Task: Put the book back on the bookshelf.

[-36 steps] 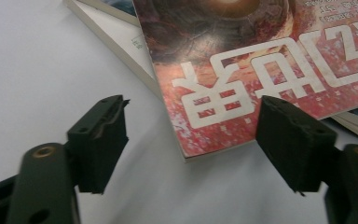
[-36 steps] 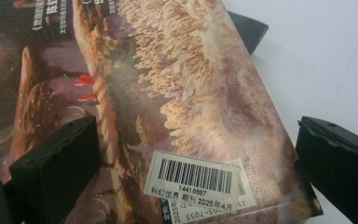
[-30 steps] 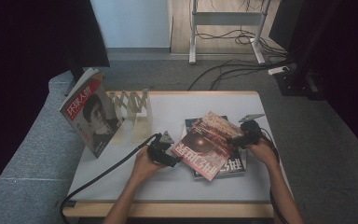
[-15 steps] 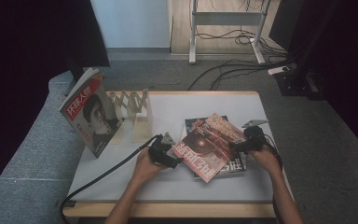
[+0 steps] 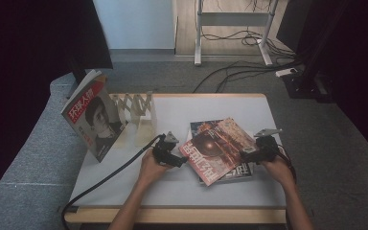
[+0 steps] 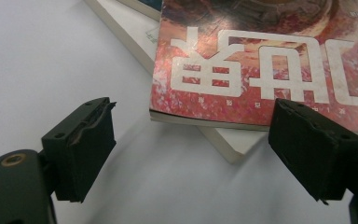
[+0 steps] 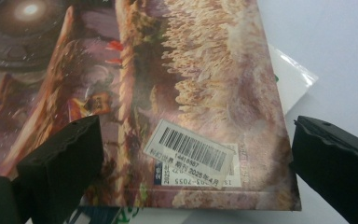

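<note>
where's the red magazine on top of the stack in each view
High view: the red magazine lies askew on the stack, centre-right of the table, between the two grippers.
Left gripper view: upper right, its corner with big white characters above the open jaws.
Right gripper view: upper left and centre, its barcode sticker between the open jaws.
Shared landmark: the white book underneath it.

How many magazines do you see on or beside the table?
3 visible. The portrait magazine stands at the wooden rack on the table's left. The red magazine lies skewed on the lower magazine between both grippers; more may hide beneath.
</note>
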The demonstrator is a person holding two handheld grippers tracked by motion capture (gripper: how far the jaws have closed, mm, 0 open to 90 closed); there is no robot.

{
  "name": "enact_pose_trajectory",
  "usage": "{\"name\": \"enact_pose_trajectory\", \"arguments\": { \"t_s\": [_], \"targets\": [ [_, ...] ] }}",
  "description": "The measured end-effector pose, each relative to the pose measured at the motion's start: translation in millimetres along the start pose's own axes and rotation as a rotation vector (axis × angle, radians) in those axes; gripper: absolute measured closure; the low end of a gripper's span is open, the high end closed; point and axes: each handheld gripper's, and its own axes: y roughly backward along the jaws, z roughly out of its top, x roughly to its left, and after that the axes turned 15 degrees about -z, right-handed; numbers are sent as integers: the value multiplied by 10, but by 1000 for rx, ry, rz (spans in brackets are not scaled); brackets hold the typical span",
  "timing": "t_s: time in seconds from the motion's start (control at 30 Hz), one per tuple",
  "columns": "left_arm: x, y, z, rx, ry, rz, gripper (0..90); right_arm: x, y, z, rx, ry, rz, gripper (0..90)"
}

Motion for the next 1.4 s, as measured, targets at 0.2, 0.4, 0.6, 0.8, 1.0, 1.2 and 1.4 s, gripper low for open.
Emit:
{"name": "enact_pose_trajectory", "arguments": {
  "t_s": [0.2,0.4,0.6,0.8,1.0,1.2,1.4],
  "targets": [
    [86,-15,16,-28,32,19,147,12,80,-75,-5,-5,-1,38],
    [150,-36,64,-31,51,57,145,42,163,-143,-7,-2,2,46],
    [115,-65,194,14,8,159,160,128,250,-243,8,31,-18,49],
    [184,-78,208,-1,38,160,158,165,308,-310,-5,22,-15,52],
    [261,-73,216,-15,71,163,160,231,399,-383,-15,2,11,52],
    [164,4,189,-37,61,131,162,164,441,-373,-26,-28,35,60],
    [-41,76,84,-65,30,73,164,85,414,-260,-40,-37,14,61]
  ]
}}
